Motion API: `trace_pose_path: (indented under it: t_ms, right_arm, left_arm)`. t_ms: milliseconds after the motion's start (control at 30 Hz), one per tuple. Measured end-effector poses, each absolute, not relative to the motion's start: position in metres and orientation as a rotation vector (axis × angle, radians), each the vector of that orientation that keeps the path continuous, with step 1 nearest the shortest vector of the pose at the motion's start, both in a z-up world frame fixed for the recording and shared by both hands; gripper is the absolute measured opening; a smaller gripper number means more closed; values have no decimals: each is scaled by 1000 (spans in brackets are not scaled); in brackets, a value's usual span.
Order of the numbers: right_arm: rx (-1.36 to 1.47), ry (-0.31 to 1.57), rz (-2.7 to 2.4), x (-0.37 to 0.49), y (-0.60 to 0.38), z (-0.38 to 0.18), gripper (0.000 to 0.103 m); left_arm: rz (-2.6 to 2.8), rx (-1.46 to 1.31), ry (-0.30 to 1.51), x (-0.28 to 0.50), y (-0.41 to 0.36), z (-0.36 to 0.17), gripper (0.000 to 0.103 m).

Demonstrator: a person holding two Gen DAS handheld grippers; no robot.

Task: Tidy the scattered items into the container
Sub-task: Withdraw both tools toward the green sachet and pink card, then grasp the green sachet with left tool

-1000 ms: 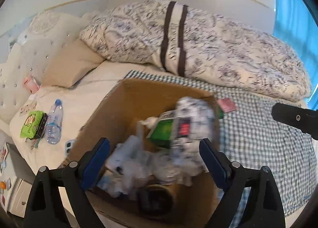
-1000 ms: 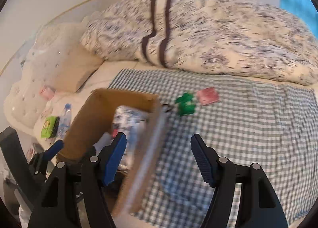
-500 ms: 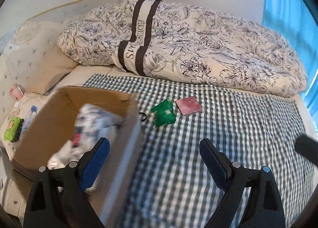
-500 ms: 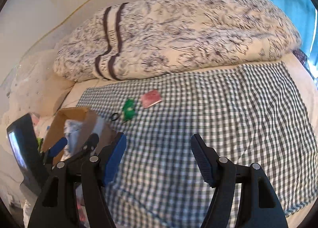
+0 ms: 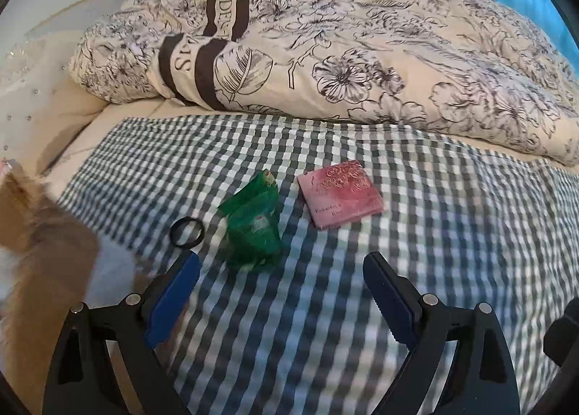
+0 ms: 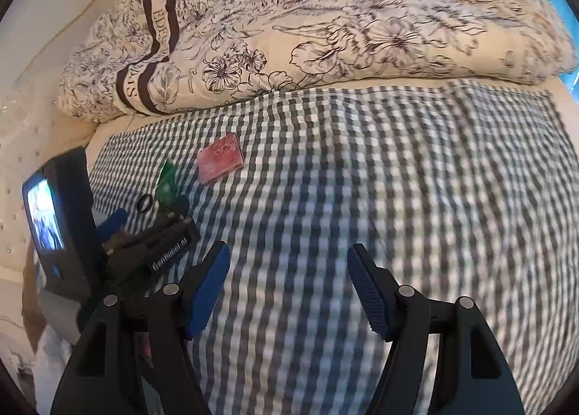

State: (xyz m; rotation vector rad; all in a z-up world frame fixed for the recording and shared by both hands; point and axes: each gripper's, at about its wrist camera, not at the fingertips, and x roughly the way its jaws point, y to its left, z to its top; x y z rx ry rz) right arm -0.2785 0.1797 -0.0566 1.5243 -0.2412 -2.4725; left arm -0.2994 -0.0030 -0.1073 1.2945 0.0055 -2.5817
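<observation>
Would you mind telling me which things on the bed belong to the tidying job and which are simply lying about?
Belongs to the job:
- crumpled green plastic wrapper
- flat pink square packet
- small black ring
- brown cardboard box, at the left edge
- open left hand-held gripper

Just lying about:
- floral cream duvet
- grey-and-white checked blanket

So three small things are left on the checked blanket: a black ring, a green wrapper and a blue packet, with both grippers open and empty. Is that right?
Not quite: the packet is pink, not blue, as the left wrist view shows. The rest holds: the black ring and green wrapper lie on the checked blanket, and the left gripper and right gripper are open and empty.
</observation>
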Motion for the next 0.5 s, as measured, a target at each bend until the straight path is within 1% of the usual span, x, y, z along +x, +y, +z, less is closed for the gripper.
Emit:
trace_pose_path:
  t_ms: [133, 233, 333, 367, 400, 433, 467, 500]
  right_arm:
    - [1523, -191, -2443, -311, 156, -67, 67]
    - [1508, -150, -2440, -330, 138, -74, 67]
    - [1516, -158, -2403, -350, 121, -86, 67]
    - [1521, -159, -2389, -356, 115, -90, 67]
    - [1531, -152, -2378, -364, 109, -96, 67]
    - [1541, -142, -2369, -371, 104, -100, 67]
    - [1549, -132, -2354, -378, 100, -104, 67]
    - [1555, -127, -2333, -384, 95, -109, 66]
  left_arm:
    - [-2552, 1288, -30, -318, -12, -123, 94]
    - [-2551, 1277, -120, -328, -11, -134, 94]
    - [-2516, 1269, -205, -334, -11, -144, 94]
    - [-2512, 1271, -230, -335, -11, -148, 90]
    - [-2516, 1293, -205, -337, -16, -152, 84]
    - [-2519, 1327, -122, -338, -24, -157, 66]
    - [-2535, 1351, 1, -337, -33, -160, 60]
    - [-2547, 1351, 94, -336, -41, -160, 59]
